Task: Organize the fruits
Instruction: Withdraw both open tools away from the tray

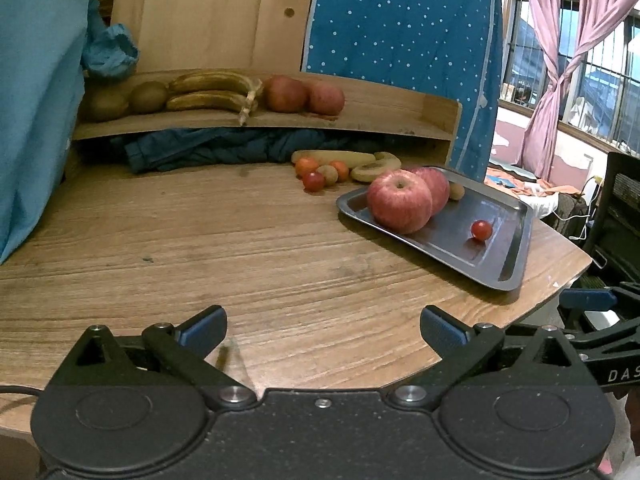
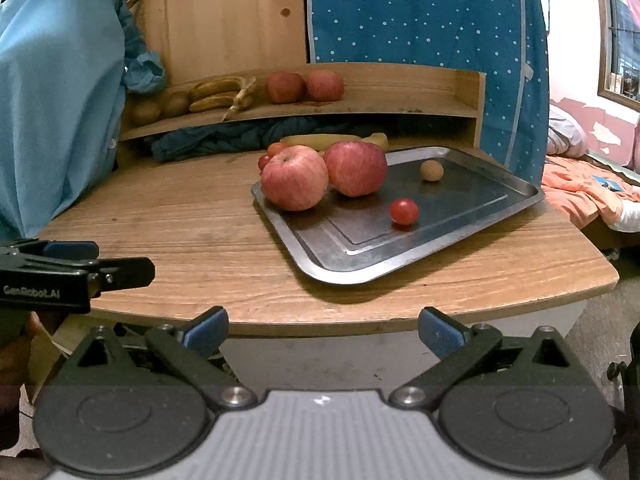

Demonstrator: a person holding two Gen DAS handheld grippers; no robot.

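wooden table [image 2: 200, 216] | metal tray [image 2: 460, 232], loose fruit pile [image 1: 328, 170], blue cloth [image 1: 200, 150], shelf riser [image 1: 380, 120]

Brightness: moderate indoor light, slightly dim; colours muted with a cool cast.
Light source: daylight through the barred window [image 1: 592, 64] at right in the left wrist view.
Shadows: soft, falling beneath the tray [image 2: 320, 276] rim and the apples [image 2: 294, 184].
Glare: pale streaks on the tray floor; window panes [image 2: 624, 28] washed out.
Distortion: strong fisheye bending of the table edge [image 2: 440, 320] and shelf [image 1: 280, 130]; corners vignetted black.
Focus: centre reasonably sharp; edges soft, with mild grain.
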